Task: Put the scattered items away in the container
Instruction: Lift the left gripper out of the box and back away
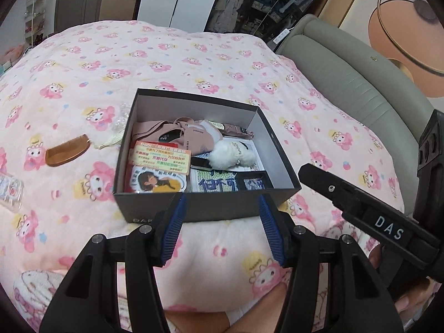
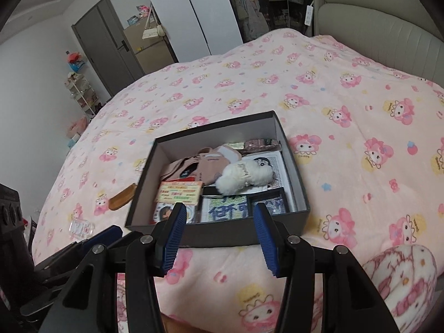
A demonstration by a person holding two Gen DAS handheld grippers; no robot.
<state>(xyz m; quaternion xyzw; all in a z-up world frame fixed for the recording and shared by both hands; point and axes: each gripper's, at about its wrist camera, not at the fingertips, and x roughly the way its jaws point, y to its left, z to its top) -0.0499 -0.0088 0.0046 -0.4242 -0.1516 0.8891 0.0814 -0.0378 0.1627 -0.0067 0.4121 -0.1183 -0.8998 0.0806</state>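
Dark grey cardboard box (image 1: pixel 205 202) sits open on the bed, on a pink cartoon-print blanket (image 1: pixel 83 55). Contents observed: pink fabric item (image 1: pixel 191 136), white fluffy plush (image 1: pixel 233 154), printed card packet (image 1: pixel 161 158), black-framed picture (image 1: pixel 254 181), printed sheets beneath.

Still outside the box, on the blanket to its left: brown wooden comb (image 1: pixel 68 149), near the box wall; a pale tassel (image 1: pixel 111 138) just beside the box; a clear plastic case (image 1: pixel 11 191), well apart at the view's edge.

Left tool (image 1: pixel 222 230): blue pads parted about halfway, nothing between them, hovering short of the box's near wall. Right tool (image 2: pixel 219 238): likewise half-parted and empty, at the same near wall.
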